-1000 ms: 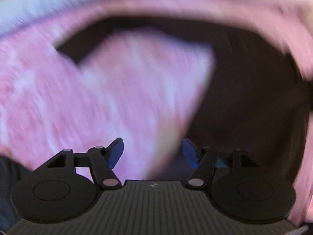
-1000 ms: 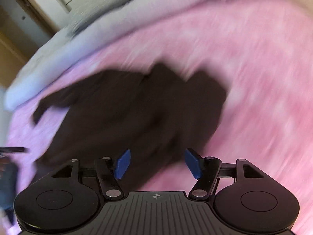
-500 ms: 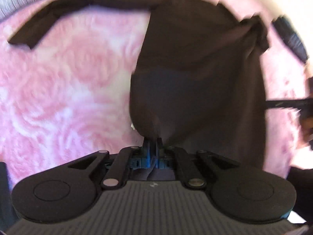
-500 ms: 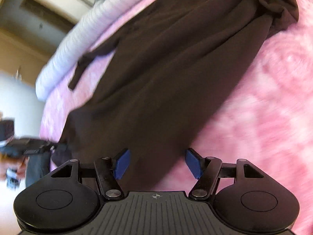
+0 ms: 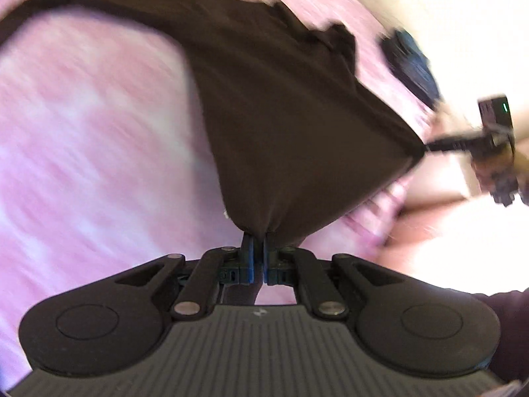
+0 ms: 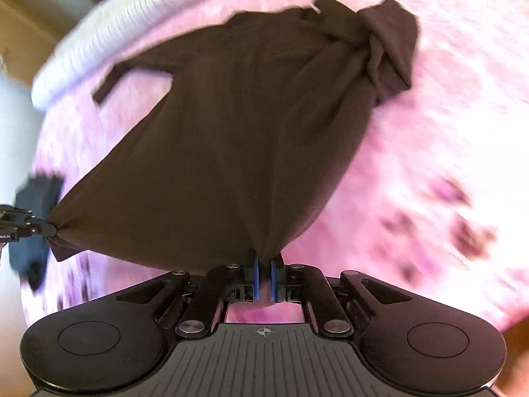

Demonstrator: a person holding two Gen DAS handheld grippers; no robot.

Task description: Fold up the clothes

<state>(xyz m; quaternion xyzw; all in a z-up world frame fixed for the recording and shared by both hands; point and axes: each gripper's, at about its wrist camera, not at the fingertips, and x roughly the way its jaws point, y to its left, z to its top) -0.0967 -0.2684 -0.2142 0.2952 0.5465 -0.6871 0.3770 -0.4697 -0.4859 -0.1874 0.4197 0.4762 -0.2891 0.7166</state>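
left gripper point(image 5: 257, 243) clamps shirt point(image 6: 231, 152) hem corner | right gripper point(image 6: 263, 264) clamps other corner | far end bunched on bed point(image 6: 446, 76), blurry | folding barely begun

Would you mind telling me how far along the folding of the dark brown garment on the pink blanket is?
Done: both grippers have a corner of the dark brown fabric garment; the left gripper and right gripper are shut on its near edge. In hand: that edge is stretched taut between them, above the mottled pink fleece blanket. Left: no fold shows yet; the far end is bunched and twisted, with one sleeve trailing, so smoothing and folding remain.
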